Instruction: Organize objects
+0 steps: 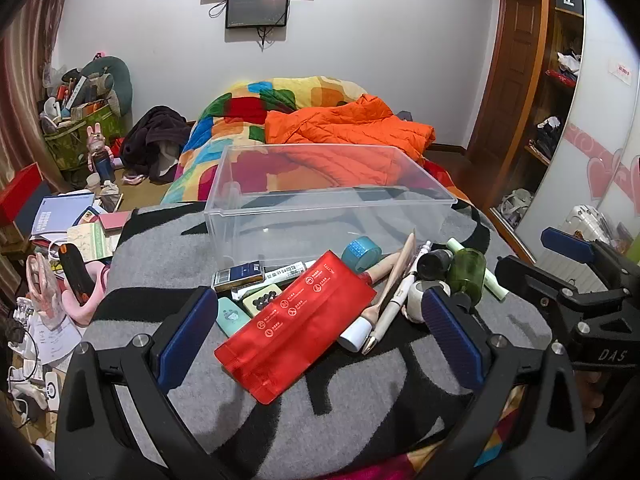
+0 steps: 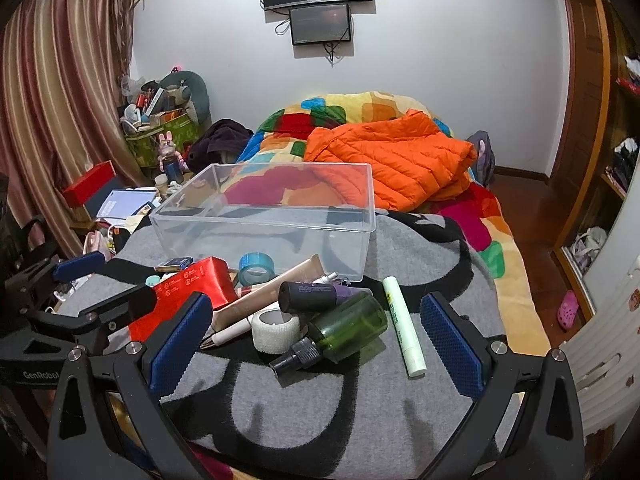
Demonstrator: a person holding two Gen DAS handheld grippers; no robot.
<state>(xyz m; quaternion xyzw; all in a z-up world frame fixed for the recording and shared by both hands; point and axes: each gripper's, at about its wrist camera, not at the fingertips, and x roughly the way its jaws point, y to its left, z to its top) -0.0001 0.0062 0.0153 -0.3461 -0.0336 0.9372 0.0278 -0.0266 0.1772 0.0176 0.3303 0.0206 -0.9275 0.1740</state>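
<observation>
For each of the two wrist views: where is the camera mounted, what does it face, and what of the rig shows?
Left wrist: on the left tool, facing the red pouch and clear bin; right tool shows at right.
Right wrist: on the right tool, facing the green spray bottle; left tool shows at left.
Shared: bin, pouch, bottle, orange jacket.

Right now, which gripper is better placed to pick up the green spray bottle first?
Probably the right gripper: its open jaws frame the green spray bottle, which lies just ahead. The left gripper is open over the red pouch, with the bottle off to its right side.
</observation>
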